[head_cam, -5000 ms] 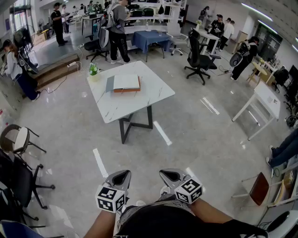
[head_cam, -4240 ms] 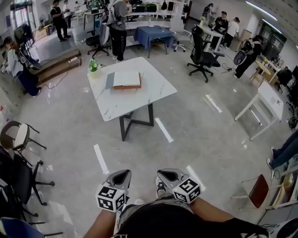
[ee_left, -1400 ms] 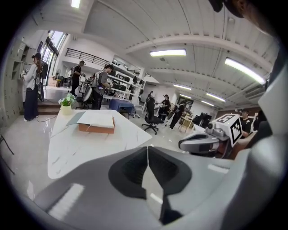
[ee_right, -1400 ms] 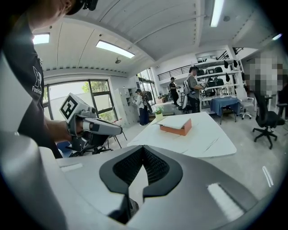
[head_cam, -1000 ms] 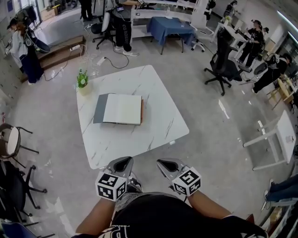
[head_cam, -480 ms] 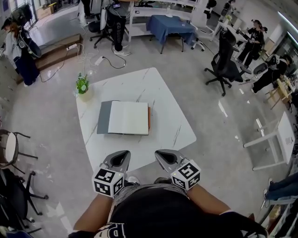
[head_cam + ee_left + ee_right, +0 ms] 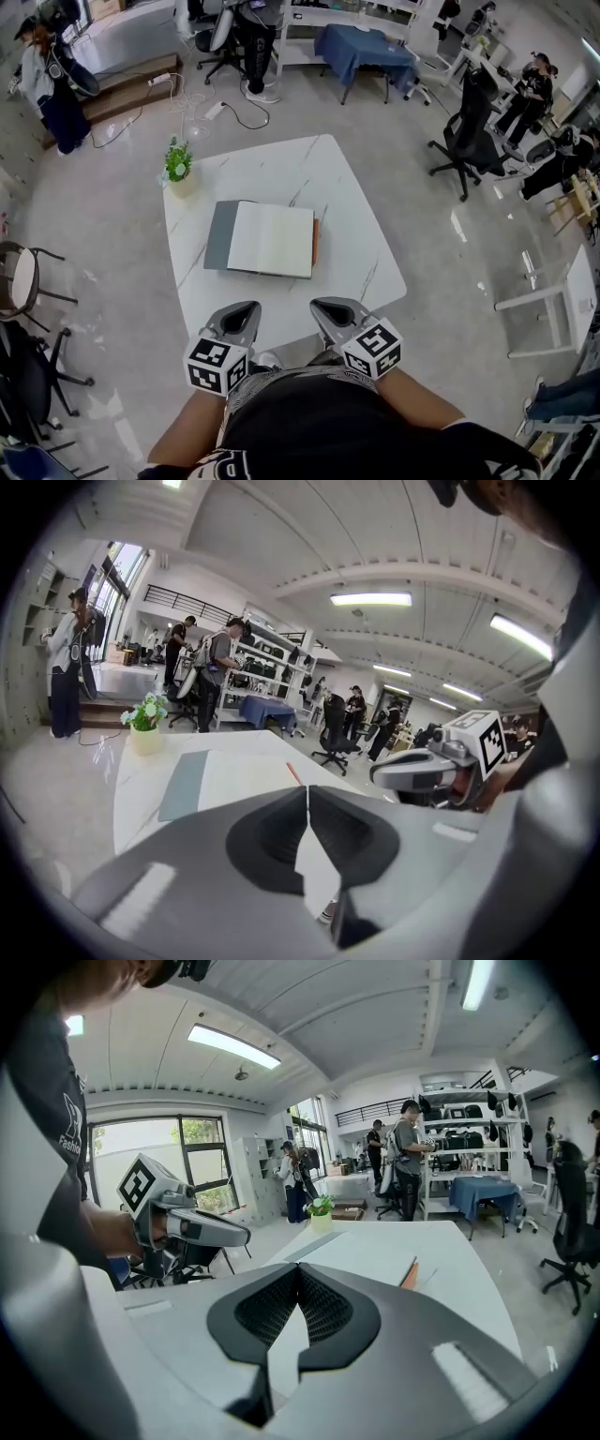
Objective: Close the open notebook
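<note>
A potted plant [image 7: 177,167] stands at the far left corner of a white marble table [image 7: 361,248]. A black office chair [image 7: 472,131] and a blue-covered table [image 7: 364,45] stand beyond.

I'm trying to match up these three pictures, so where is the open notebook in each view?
Head view: the notebook lies at the middle of the picture, on the table.
Left gripper view: the notebook is left of centre, just above the jaws.
Right gripper view: the notebook is right of centre, just above the jaws.
Shared landmark: the plant beyond the notebook.
</note>
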`<state>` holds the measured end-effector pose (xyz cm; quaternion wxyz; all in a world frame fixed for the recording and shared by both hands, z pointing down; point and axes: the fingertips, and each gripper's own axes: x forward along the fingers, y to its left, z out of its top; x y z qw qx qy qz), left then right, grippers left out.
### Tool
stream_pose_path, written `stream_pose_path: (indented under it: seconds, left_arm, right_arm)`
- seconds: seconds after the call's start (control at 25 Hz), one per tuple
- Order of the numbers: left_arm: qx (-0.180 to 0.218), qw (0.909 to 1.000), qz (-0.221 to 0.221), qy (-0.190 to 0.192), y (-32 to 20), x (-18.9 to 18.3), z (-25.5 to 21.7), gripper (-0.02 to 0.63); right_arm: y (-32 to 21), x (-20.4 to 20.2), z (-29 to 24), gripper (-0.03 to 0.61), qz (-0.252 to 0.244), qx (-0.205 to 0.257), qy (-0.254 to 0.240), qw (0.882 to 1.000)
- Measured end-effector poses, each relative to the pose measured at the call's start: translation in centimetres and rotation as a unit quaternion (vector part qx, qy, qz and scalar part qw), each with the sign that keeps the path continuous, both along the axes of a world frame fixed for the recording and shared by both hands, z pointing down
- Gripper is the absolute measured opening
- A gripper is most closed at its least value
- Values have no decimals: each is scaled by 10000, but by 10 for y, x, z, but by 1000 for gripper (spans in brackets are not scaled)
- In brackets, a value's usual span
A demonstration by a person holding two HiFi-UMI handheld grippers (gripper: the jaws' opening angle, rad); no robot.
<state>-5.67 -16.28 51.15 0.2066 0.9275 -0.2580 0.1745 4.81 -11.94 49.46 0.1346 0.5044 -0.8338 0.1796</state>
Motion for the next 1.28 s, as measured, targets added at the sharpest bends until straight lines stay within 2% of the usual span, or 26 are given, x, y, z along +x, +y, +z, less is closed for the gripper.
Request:
stream_pose_path:
  seconds: [0.24, 0.52, 0.8, 1.28]
  left_arm:
    - [-60, 9980, -617, -87, -13, -4, 6, 63]
    - [-52, 9924, -1221, -125, -23, 18, 7, 63]
    - [-29, 9886, -1488, -222, -25, 49, 5, 63]
    - [84, 9802, -1943, -383, -31, 56, -2, 63]
  right_arm:
    - [-25, 5, 1, 0, -586, -26, 2, 9983]
    - [-54, 25, -4, 0, -1204, 12, -75, 9927]
    - [-68, 49, 0, 0, -1541, -60, -188, 9879]
    - [-77, 57, 2, 0, -1983, -86, -350, 9795]
